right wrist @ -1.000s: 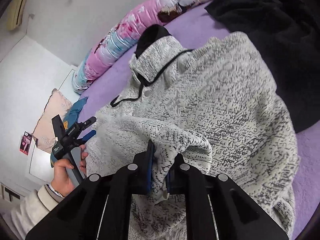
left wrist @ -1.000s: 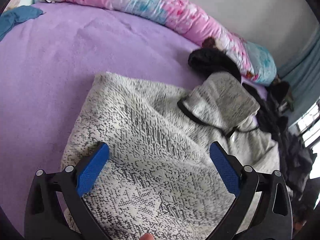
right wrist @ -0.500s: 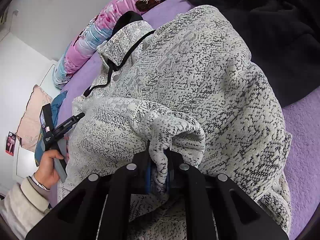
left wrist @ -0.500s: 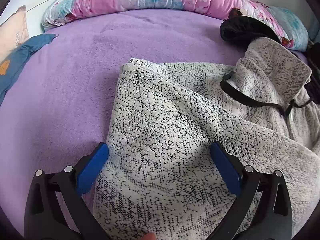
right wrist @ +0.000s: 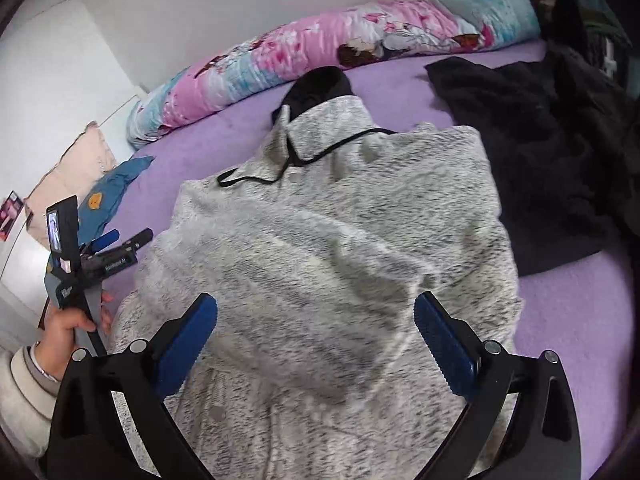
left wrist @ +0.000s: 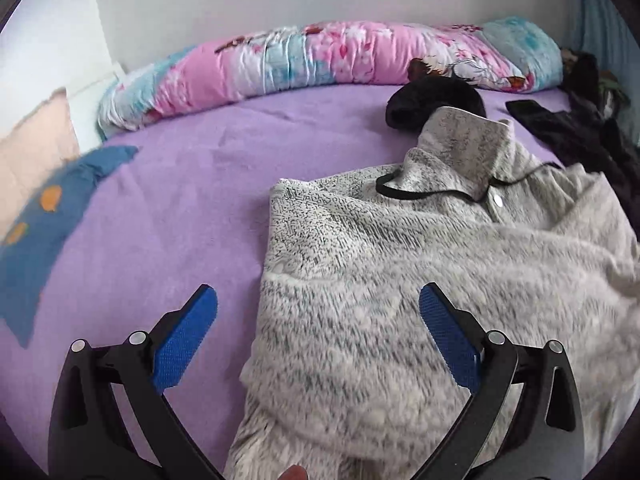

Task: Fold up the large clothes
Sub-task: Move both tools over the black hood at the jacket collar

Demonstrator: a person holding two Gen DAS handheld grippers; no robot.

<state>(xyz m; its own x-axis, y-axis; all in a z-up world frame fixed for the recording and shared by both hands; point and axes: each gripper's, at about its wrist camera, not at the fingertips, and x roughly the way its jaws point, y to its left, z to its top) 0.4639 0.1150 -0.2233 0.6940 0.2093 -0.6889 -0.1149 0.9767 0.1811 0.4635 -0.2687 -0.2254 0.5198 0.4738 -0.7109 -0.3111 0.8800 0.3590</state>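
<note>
We hold both hand-held grippers wide apart, gripping nothing: the left hand-held gripper (left wrist: 318, 320) and right hand-held gripper (right wrist: 316, 322) hover low over the grey sweater (right wrist: 340, 248), which fills mid-frame on the purple bed (left wrist: 168, 184).

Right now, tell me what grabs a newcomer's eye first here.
The speckled grey sweater sprawls mid-bed on the purple sheet, under the open right gripper. A pink-and-blue floral bolster lines the far wall. Black clothes are piled right of the sweater.
</note>
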